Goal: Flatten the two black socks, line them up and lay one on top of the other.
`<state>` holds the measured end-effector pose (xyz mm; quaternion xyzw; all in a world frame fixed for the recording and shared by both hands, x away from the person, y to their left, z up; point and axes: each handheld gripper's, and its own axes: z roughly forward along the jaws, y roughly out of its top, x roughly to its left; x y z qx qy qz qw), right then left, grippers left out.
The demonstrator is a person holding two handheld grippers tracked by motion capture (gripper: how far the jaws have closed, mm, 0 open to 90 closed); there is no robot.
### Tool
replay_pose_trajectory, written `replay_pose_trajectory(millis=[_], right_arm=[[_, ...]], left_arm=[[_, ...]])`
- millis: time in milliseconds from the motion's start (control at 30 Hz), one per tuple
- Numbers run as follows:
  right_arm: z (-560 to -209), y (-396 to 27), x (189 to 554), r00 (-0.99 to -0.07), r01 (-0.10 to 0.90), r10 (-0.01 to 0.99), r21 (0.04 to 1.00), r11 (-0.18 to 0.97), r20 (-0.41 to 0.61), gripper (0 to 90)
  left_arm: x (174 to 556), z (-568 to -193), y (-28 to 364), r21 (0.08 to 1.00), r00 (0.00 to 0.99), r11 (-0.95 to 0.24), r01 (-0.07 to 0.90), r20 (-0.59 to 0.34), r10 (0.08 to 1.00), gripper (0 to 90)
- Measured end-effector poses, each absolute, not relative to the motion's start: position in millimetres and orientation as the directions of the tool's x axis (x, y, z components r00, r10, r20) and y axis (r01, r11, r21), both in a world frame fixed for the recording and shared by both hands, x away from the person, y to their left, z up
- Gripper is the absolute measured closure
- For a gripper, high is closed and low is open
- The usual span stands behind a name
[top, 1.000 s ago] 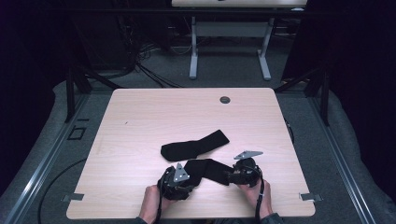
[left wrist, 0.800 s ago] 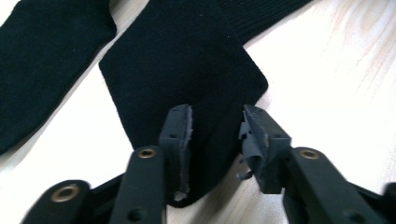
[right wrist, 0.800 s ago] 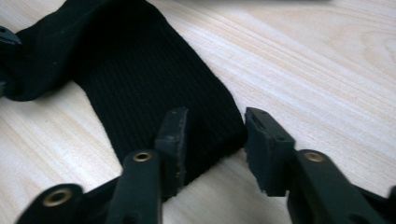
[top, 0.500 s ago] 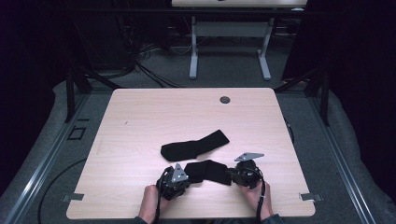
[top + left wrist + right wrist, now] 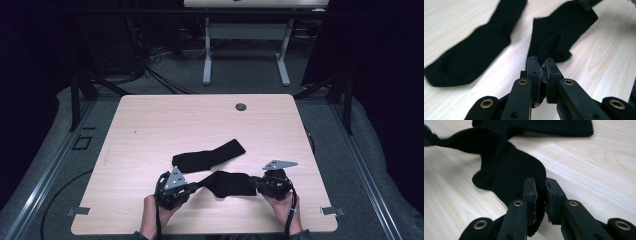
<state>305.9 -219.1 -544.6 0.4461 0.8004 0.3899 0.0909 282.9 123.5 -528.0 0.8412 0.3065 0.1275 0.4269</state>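
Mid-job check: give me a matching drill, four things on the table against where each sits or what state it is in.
1 near sock
2 far sock
3 left tool
4 cable hole

a flat on the table, untouched
b far edge of the tabletop
c strung between both tools
d shut on the near sock's end

Pairs: 1-c, 2-a, 3-d, 4-b

Far half of table (image 5: 165, 120) free — second sock (image 5: 207, 157) just beyond grippers.
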Motion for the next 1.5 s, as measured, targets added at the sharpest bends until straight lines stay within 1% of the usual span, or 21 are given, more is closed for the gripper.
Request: replay_pose_trajectory(millis=[233, 500, 600, 733, 800, 867, 900, 933, 967, 1000, 1067, 1100, 1133, 1167, 1200, 1233, 1300, 1367, 1467, 1500], right_arm=[[-529, -227, 299, -0.605, 0.625, 0.77, 0.722, 0.299, 0.205, 79.6], [-519, -226, 289, -0.641, 0.611, 0.737, 0.724, 0.321, 0.215, 79.5], [-519, -223, 286, -0.654, 0.608, 0.725, 0.721, 0.333, 0.216, 79.5], [-521, -221, 282, -0.668, 0.611, 0.71, 0.709, 0.353, 0.221, 79.3], [-525, -219, 280, -0.669, 0.616, 0.708, 0.701, 0.36, 0.224, 79.1], [-532, -218, 281, -0.671, 0.625, 0.707, 0.683, 0.377, 0.224, 78.6], [-538, -217, 282, -0.67, 0.631, 0.707, 0.674, 0.383, 0.226, 78.3], [-543, -217, 283, -0.665, 0.642, 0.713, 0.659, 0.392, 0.224, 77.4], [-548, -217, 285, -0.658, 0.648, 0.719, 0.654, 0.391, 0.223, 76.4], [-552, -217, 287, -0.654, 0.655, 0.725, 0.642, 0.399, 0.217, 74.3], [-557, -217, 289, -0.643, 0.666, 0.736, 0.628, 0.402, 0.212, 61.6], [-558, -218, 290, -0.638, 0.667, 0.741, 0.632, 0.395, 0.21, 61.1], [-557, -219, 290, -0.63, 0.667, 0.747, 0.64, 0.382, 0.21, 56.7], [-555, -221, 291, -0.625, 0.662, 0.755, 0.648, 0.377, 0.199, 52.1], [-552, -223, 290, -0.622, 0.658, 0.758, 0.655, 0.372, 0.195, 51.6], [-548, -224, 290, -0.618, 0.653, 0.763, 0.666, 0.362, 0.191, 51.1], [-541, -224, 288, -0.612, 0.649, 0.768, 0.674, 0.353, 0.187, 46.9], [-536, -221, 285, -0.613, 0.652, 0.77, 0.664, 0.367, 0.177, 46.4], [-538, -215, 278, -0.631, 0.638, 0.76, 0.663, 0.391, 0.16, 48.3], [-540, -212, 275, -0.628, 0.641, 0.762, 0.659, 0.393, 0.157, 50.3]], left_arm=[[283, -518, 142, 0.817, 0.758, -0.368, 0.445, -0.124, 0.64, 84.6], [280, -518, 156, 0.806, 0.735, -0.318, 0.499, -0.199, 0.648, 84.1], [278, -519, 161, 0.797, 0.725, -0.306, 0.52, -0.223, 0.651, 83.9], [272, -525, 167, 0.773, 0.705, -0.282, 0.568, -0.281, 0.651, 83.5], [269, -530, 169, 0.756, 0.698, -0.28, 0.591, -0.307, 0.647, 82.9], [267, -537, 169, 0.738, 0.689, -0.292, 0.609, -0.309, 0.655, 81.1], [267, -542, 170, 0.729, 0.685, -0.294, 0.618, -0.316, 0.656, 79.5], [267, -546, 170, 0.718, 0.674, -0.29, 0.633, -0.326, 0.663, 75.6], [268, -549, 171, 0.708, 0.662, -0.291, 0.644, -0.323, 0.677, 67.6], [268, -550, 173, 0.706, 0.656, -0.286, 0.647, -0.325, 0.681, 62.4], [268, -550, 177, 0.705, 0.622, -0.264, 0.658, -0.311, 0.718, 49.7], [269, -548, 179, 0.71, 0.612, -0.254, 0.657, -0.305, 0.73, 43.3], [269, -546, 182, 0.718, 0.606, -0.241, 0.653, -0.304, 0.736, 38.9], [268, -543, 183, 0.728, 0.598, -0.24, 0.643, -0.28, 0.751, 35.6], [267, -539, 184, 0.737, 0.598, -0.247, 0.629, -0.256, 0.76, 31.8], [267, -536, 184, 0.746, 0.602, -0.249, 0.618, -0.244, 0.76, 30.1], [269, -532, 181, 0.755, 0.603, -0.274, 0.596, -0.195, 0.774, 27.6], [273, -531, 174, 0.759, 0.614, -0.304, 0.576, -0.156, 0.774, 27.2], [283, -538, 157, 0.729, 0.637, -0.381, 0.569, -0.098, 0.765, 31.1], [285, -541, 150, 0.72, 0.65, -0.407, 0.563, -0.082, 0.755, 34.9]])
